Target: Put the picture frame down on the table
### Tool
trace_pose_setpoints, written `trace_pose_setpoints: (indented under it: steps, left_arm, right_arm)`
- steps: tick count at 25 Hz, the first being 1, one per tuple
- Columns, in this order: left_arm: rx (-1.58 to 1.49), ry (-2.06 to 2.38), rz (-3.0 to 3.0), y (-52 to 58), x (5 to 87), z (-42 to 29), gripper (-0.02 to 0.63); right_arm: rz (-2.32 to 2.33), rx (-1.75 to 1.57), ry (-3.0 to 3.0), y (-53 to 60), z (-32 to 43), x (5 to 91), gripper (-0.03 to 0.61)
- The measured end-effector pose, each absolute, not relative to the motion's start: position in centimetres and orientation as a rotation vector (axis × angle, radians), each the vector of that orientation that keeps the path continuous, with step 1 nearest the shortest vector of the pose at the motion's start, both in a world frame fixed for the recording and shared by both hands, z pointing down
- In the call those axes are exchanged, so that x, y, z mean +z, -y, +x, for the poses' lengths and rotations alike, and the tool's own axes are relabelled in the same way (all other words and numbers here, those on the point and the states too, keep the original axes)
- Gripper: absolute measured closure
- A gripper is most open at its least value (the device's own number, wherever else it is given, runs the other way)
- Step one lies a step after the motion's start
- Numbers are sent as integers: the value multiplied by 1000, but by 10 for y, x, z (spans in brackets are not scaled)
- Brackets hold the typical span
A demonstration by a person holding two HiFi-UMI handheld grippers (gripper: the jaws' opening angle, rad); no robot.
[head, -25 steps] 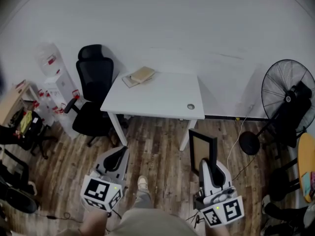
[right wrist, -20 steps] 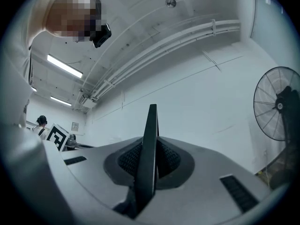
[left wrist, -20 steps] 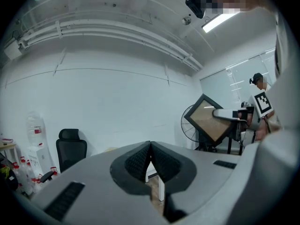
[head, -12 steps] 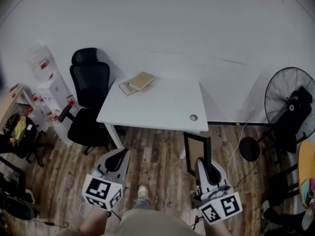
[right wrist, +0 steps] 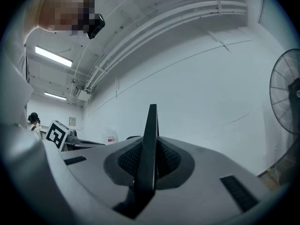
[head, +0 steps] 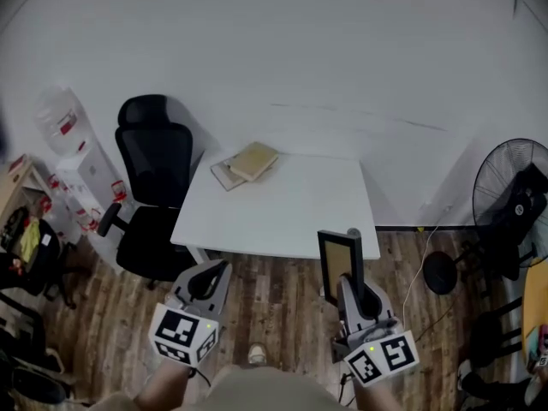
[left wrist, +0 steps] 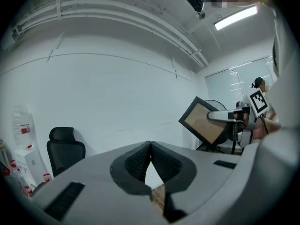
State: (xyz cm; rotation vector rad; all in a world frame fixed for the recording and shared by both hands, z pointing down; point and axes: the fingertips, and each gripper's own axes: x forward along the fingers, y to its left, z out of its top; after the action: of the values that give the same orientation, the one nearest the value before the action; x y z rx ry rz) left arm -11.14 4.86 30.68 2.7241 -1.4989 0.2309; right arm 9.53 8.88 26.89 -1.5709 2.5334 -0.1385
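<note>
Head view: picture frame (head: 340, 264) is in the air, upright, just off the near edge of the table (head: 282, 204), toward its right-hand corner. Not on the table yet. The right gripper (head: 351, 288) has it by the lower rim. In the right gripper view the frame (right wrist: 149, 149) stands edge-on between the jaws, and both pads are pressed to its faces w/ no gap.

The left gripper (head: 205, 282) hangs off the table's near edge, toward its left side. Its jaws meet at the tips w/ nothing between them, per the left gripper view (left wrist: 150, 146).

On the table only a stack of books (head: 247, 163) shows, at the far left corner. The rest of the top is bare.

Handling, as a guess:
- Probably light and stiff, a thin dark rim round a tan panel.
- Can't tell if there's glass on the front, so treat it as fragile and don't drop it.
- The rim looks smooth, and a pinch on one edge lets it pivot. A hold at mid-rim, approx as now, keeps it balanced.
- Best to touch one edge to the table's near right area, then tip it flat before letting go.
</note>
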Motion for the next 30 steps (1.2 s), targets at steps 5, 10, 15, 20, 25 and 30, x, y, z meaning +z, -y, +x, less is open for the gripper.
trace_pose_setpoints:
  steps: [5,10,15,20,25,30]
  left_arm:
    - [242,1460,2743,6,314,-129,592]
    - [258,1414,2748,44,326,-138,592]
    - [268,1390,2723,71,341,-142,592]
    - [287,1384,2692,98,353,-140,592]
    - [293,1409,2667,135,359,-139,592]
    - [311,1432,2635,177,365,-132,592]
  right_arm:
    - [-1610,-164,-2515,-36,73,278,520]
    - [-1660,-234,-2510,4,60,292,520]
    - [-1681,-320,-2514,37,55,309,520]
    - [-1684,-418,-2508,68,59,329,520]
    - [-1654,-502,-2519,113,63,342,520]
    - [-1617,-544,-2537,160,70,352,520]
